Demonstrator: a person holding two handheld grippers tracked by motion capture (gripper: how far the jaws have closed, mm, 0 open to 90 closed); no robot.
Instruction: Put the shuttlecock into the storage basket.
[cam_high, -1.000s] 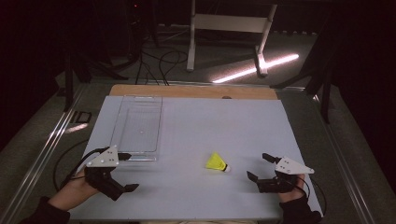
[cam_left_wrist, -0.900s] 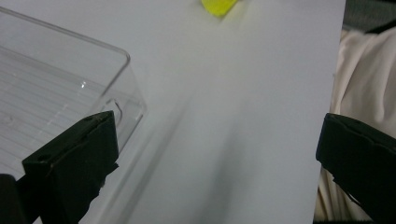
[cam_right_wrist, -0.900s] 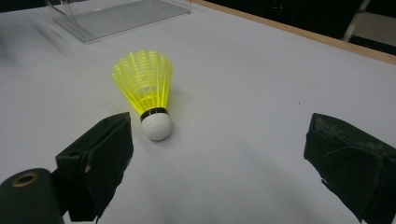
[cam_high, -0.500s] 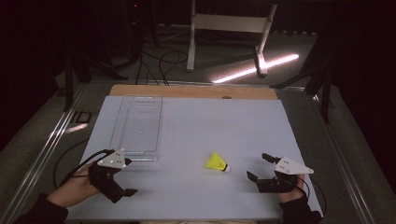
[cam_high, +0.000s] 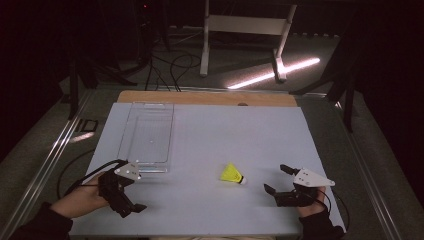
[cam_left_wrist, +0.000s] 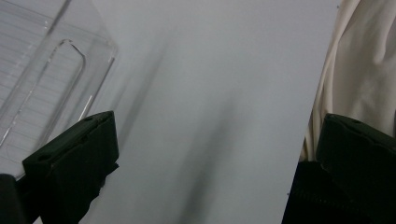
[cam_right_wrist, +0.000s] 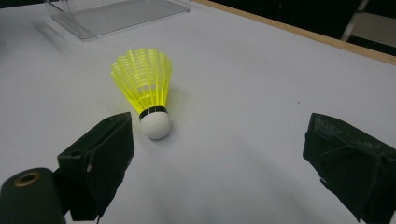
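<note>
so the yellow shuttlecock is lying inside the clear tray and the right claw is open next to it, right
Not quite. The yellow shuttlecock lies on the white table, apart from the clear tray, as the high view shows. The rest holds: the right claw is open next to it.

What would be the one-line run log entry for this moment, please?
left gripper: open, empty, near clear tray | right gripper: open, facing yellow shuttlecock | shuttlecock: lying on table, untouched
</note>
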